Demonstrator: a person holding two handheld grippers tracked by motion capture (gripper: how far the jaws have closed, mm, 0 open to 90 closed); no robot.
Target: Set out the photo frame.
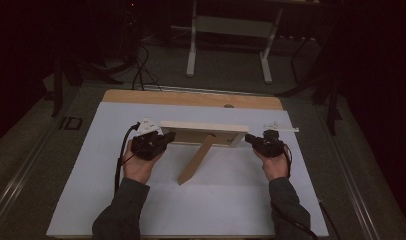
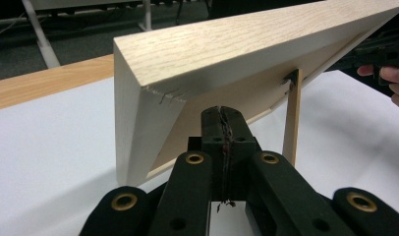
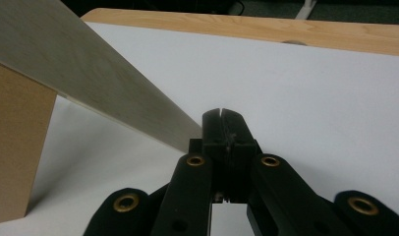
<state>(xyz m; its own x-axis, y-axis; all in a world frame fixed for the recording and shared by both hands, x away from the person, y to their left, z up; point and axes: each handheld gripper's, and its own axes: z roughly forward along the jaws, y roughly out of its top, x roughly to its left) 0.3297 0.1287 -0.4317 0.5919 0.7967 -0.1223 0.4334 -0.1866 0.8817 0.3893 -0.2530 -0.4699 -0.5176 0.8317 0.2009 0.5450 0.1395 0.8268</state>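
Note:
A pale wooden picture frame (image 1: 203, 127) stands on the white sheet, its back toward me, propped on a slanting wooden leg (image 1: 196, 160). My left gripper (image 1: 168, 136) sits at the frame's left end with jaws pressed together and nothing between them. In the left gripper view its tips (image 2: 223, 112) rest close against the frame's back (image 2: 227, 49), beside the leg (image 2: 292, 123). My right gripper (image 1: 247, 138) is at the frame's right end, also shut and empty. In the right gripper view its tips (image 3: 221, 115) touch or nearly touch the frame's lower corner (image 3: 89, 78).
The white sheet (image 1: 231, 200) covers most of a wooden table, whose bare strip (image 1: 191, 98) runs along the far edge. Beyond the table stands a white desk frame (image 1: 228, 25) on a dark floor with cables. Open sheet lies in front of the frame.

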